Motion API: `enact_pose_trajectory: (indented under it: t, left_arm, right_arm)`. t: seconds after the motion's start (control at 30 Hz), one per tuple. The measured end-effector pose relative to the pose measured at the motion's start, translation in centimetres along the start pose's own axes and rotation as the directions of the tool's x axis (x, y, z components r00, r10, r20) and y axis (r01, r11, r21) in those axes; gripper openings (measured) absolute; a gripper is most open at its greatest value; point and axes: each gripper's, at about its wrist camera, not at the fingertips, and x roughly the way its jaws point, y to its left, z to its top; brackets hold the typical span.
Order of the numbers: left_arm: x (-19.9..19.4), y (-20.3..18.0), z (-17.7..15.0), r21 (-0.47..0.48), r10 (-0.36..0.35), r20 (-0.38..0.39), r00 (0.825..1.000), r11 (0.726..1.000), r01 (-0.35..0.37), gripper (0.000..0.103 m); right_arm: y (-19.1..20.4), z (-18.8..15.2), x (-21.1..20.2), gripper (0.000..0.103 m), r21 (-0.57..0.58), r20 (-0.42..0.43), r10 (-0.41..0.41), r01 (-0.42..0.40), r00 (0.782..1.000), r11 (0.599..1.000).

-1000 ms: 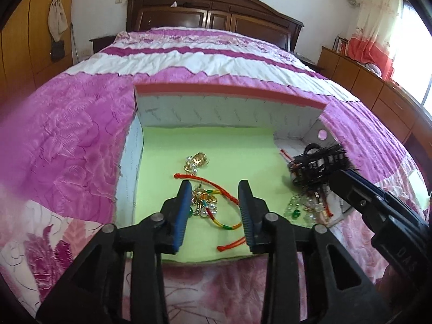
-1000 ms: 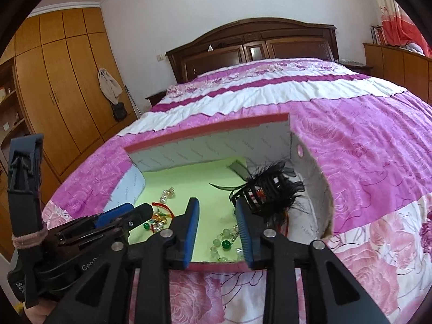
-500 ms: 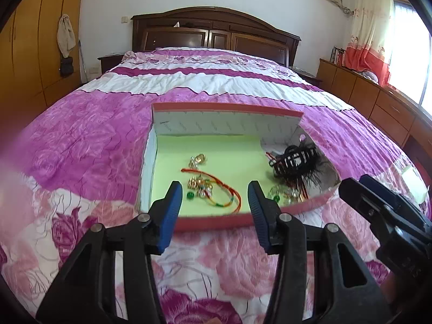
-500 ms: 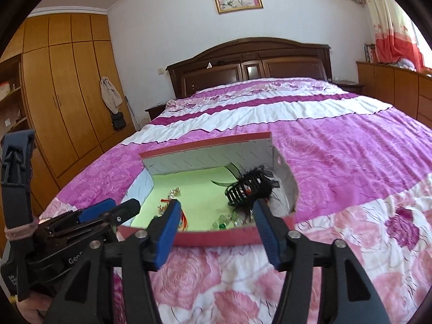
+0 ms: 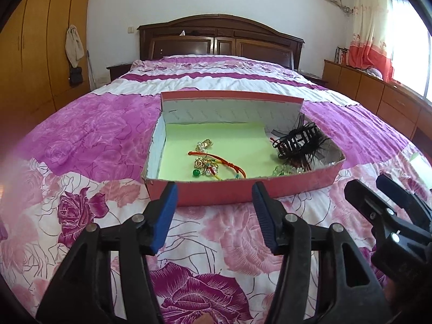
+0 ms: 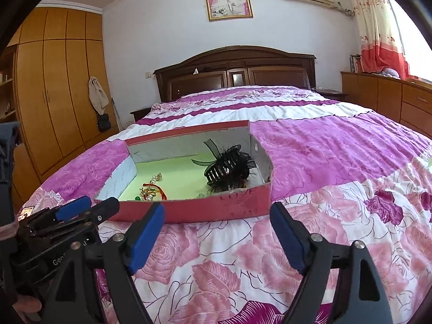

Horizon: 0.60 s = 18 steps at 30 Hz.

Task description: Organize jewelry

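Both tongs, left [image 5: 214, 213] and right [image 6: 217, 239], gape empty, jaws just opening, above the bedspread [image 5: 221, 243]. Beyond lies a red box [image 5: 216, 194] holding bracelets [image 5: 216, 163] and a black hairclip [image 5: 299, 140].

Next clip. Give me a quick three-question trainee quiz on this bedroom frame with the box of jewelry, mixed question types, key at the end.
1. True or false: the black feathered hair claw lies on the bedspread outside the red box.
2. Multiple choice: what is between the fingers of the left gripper? A) a green bead B) a red cord C) nothing
3. Short answer: what colour is the lining on the floor of the box?

Key
1. False; it lies inside the box at its right end.
2. C; its jaws have just been opening and are empty, as are those of the right gripper.
3. Light green.
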Motion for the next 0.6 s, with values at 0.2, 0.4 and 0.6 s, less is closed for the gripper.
enact_pose_trajectory:
  t: [0.2, 0.4, 0.6]
  left_arm:
    - [0.20, -0.22, -0.69, 0.010, 0.015, 0.000, 1.000, 1.000, -0.015, 0.051]
    - [0.26, -0.03, -0.92, -0.004, 0.019, 0.000, 1.000, 1.000, -0.019, 0.053]
    - [0.35, -0.03, -1.11, -0.008, 0.020, -0.001, 1.000, 1.000, -0.020, 0.053]
  right_arm:
    - [-0.03, -0.57, 0.40, 0.083, 0.005, -0.008, -0.009, 0.009, 1.000, 1.000]
    - [0.24, -0.89, 0.54, 0.083, -0.009, -0.010, -0.012, 0.012, 1.000, 1.000]
    - [0.29, -1.01, 0.61, 0.083, -0.009, -0.014, -0.013, 0.013, 1.000, 1.000]
